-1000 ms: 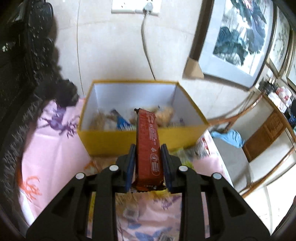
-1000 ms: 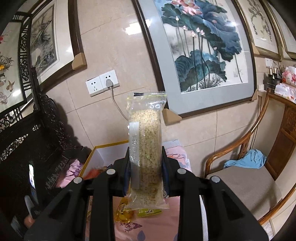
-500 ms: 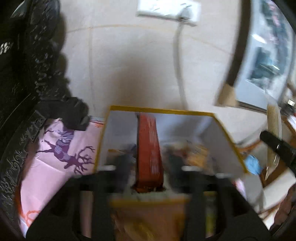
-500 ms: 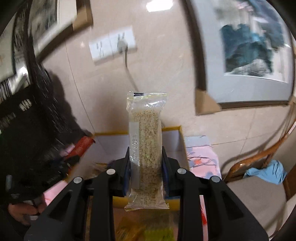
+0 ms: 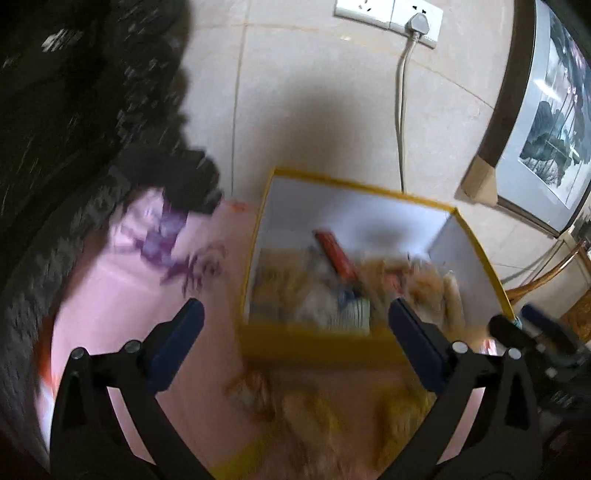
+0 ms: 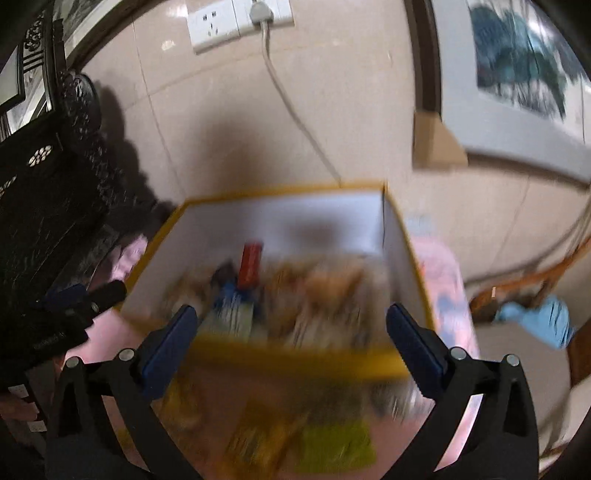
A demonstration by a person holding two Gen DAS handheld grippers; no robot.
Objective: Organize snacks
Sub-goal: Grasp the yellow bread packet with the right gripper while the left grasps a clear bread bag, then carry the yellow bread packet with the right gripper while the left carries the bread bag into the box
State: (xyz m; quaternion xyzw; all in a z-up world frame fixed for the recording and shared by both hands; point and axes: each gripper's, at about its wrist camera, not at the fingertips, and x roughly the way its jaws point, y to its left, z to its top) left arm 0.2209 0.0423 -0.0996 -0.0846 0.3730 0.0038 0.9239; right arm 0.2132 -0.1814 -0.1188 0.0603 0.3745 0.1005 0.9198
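- Background: a beige tiled wall [image 5: 314,122] carries a white socket plate [image 5: 388,14] with a plugged-in cable [image 5: 400,110] running down behind the box. A framed painting [image 5: 554,122] hangs at the right; dark carved furniture [image 6: 44,177] stands at the left.
- Surface: a table covered by a pink patterned cloth [image 5: 122,295].
- Box [image 5: 362,192]: yellow outside, white inside, open at the top, standing on the cloth close to the wall. Both views are blurred by motion.
- Snacks: a red packet [image 5: 334,254] lies inside the box among other wrapped snacks [image 6: 321,291]; their details cannot be read. More packets, yellow and green [image 6: 332,443], lie on the cloth in front of the box.
- Left tool [image 5: 295,332]: jaws have just been opening and now stand wide apart with nothing between them, positioned over the near left corner of the box.
- Right tool [image 6: 291,332]: jaws have just been opening and stand wide apart, empty, over the near wall of the box. It also shows at the right edge of the left wrist view.
- A blue cloth [image 6: 539,325] lies on a wooden chair [image 6: 524,280] to the right of the table.
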